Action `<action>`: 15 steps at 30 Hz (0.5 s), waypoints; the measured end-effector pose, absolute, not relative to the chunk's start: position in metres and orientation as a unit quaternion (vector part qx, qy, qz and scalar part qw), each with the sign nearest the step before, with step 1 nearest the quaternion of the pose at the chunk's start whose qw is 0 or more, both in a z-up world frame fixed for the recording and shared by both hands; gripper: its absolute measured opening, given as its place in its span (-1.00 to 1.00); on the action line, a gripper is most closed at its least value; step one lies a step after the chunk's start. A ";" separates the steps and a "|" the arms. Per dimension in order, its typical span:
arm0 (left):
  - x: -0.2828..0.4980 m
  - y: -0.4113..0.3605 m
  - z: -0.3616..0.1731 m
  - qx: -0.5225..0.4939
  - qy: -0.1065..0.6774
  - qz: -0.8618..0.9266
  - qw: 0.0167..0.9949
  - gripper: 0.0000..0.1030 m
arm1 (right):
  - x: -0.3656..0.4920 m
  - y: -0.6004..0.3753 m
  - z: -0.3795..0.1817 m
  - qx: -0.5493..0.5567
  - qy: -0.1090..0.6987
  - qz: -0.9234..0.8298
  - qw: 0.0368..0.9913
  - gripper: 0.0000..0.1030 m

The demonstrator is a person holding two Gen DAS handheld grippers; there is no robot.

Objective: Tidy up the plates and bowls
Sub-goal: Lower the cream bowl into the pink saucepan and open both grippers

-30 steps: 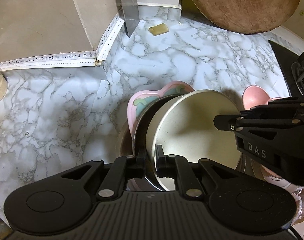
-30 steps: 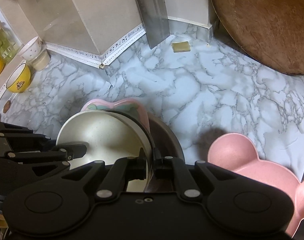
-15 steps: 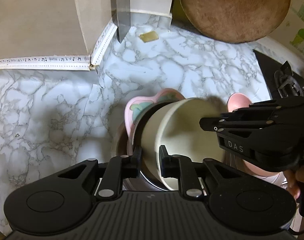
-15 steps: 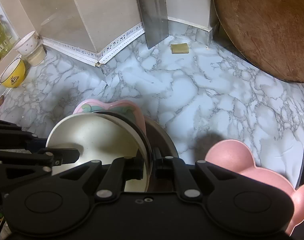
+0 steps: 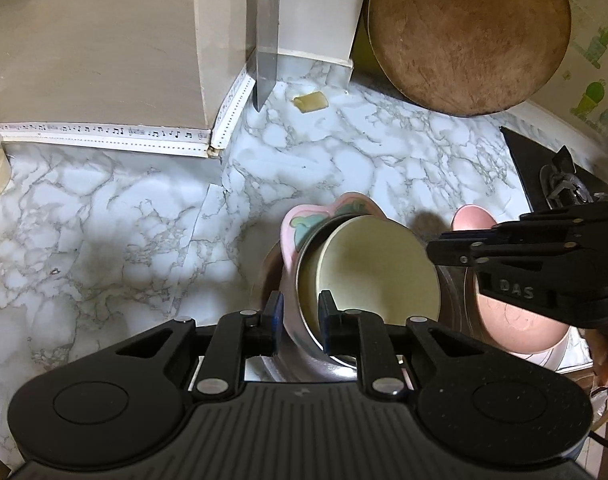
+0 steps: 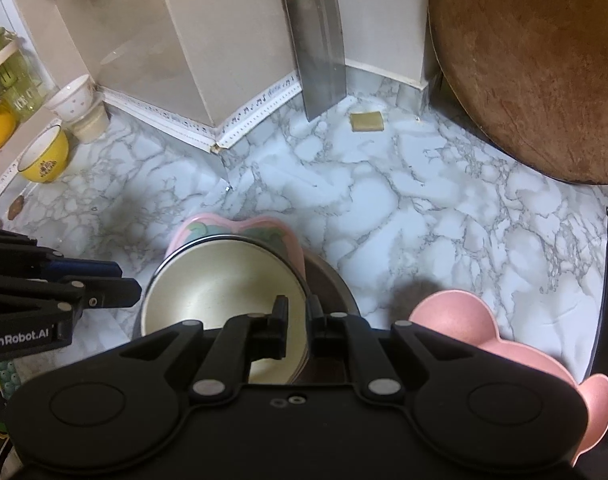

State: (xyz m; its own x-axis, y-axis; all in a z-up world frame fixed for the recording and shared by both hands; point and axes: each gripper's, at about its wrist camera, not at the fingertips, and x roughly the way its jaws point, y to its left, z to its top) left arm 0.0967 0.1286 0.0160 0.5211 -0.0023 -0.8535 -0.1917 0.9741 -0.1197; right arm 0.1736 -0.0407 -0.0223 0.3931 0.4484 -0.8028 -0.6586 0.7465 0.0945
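Cream bowl point(image 5: 378, 268): tilted, nested inside a metal-rimmed bowl point(image 6: 304, 276), low in the middle of the marble counter point(image 5: 344, 160).
Pink flower-shaped plate point(image 5: 292, 228): behind and under the nested bowls, its scalloped edge showing beyond them.
Steel basin point(image 6: 336, 280): under the stack, only its rim visible.
Right gripper point(image 6: 296, 312): fingers nearly closed, pinching the rim of the nested bowls on their right side.
Left gripper point(image 5: 300, 316): fingers a little apart, straddling the near edge of the stack; in the right wrist view its tips sit just left of the bowl, seemingly clear of it.
Pink bear-eared plate point(image 6: 484, 332): on the counter to the right of the stack, apart from it.
Round wooden board point(image 5: 468, 32): leaning upright at the back.
Cleaver point(image 6: 320, 52): hanging against the wall corner.
Yellow mug point(image 6: 44, 160): far left.
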 end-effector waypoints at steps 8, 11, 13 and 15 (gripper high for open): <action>0.074 0.129 0.017 -0.099 0.452 0.068 0.884 0.19 | 0.155 -0.055 -0.014 -0.097 0.412 0.351 0.835 -0.81; 0.069 0.129 0.016 -0.100 0.451 0.067 0.885 0.20 | 0.150 -0.061 -0.014 -0.088 0.406 0.351 0.840 -0.78; 0.066 0.131 0.014 -0.105 0.450 0.066 0.884 0.25 | 0.148 -0.066 -0.014 -0.078 0.403 0.348 0.843 -0.76; 0.062 0.132 0.011 -0.109 0.447 0.069 0.885 0.37 | 0.144 -0.072 -0.012 -0.068 0.399 0.347 0.846 -0.62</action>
